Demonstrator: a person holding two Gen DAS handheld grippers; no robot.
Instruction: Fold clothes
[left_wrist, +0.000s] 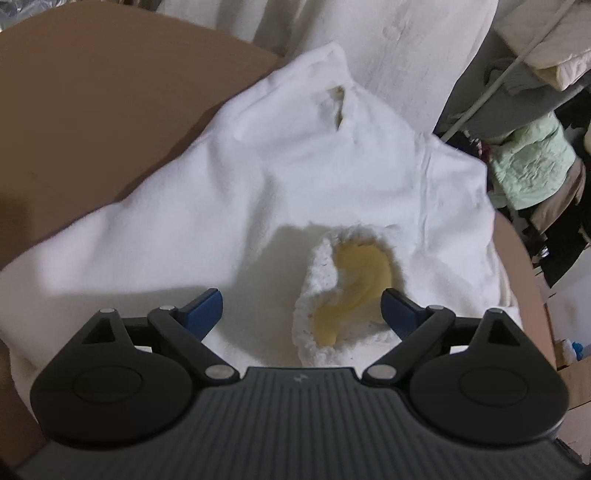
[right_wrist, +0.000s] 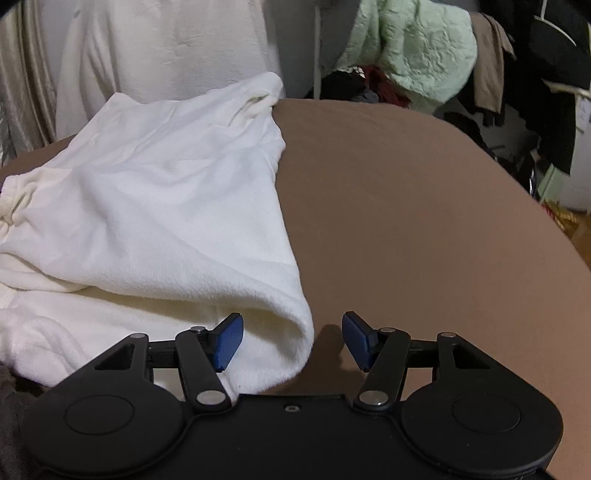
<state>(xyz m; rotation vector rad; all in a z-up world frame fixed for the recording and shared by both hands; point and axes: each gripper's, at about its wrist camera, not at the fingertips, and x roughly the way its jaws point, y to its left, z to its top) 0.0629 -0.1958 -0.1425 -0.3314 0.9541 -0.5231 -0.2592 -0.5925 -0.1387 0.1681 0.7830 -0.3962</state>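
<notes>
A white fleece garment lies rumpled on a brown table. Its ribbed cuff opening with yellowish lining sits just ahead of my left gripper, which is open, blue pads spread on either side of the cuff, not gripping it. In the right wrist view the same white garment covers the left half of the brown table. My right gripper is open, with a folded corner of the garment lying between its pads, nearer the left one.
A white cloth-covered shape stands behind the table. A pale green quilted garment and dark clothes are piled at the back right. Cardboard boxes sit beside the table's right edge.
</notes>
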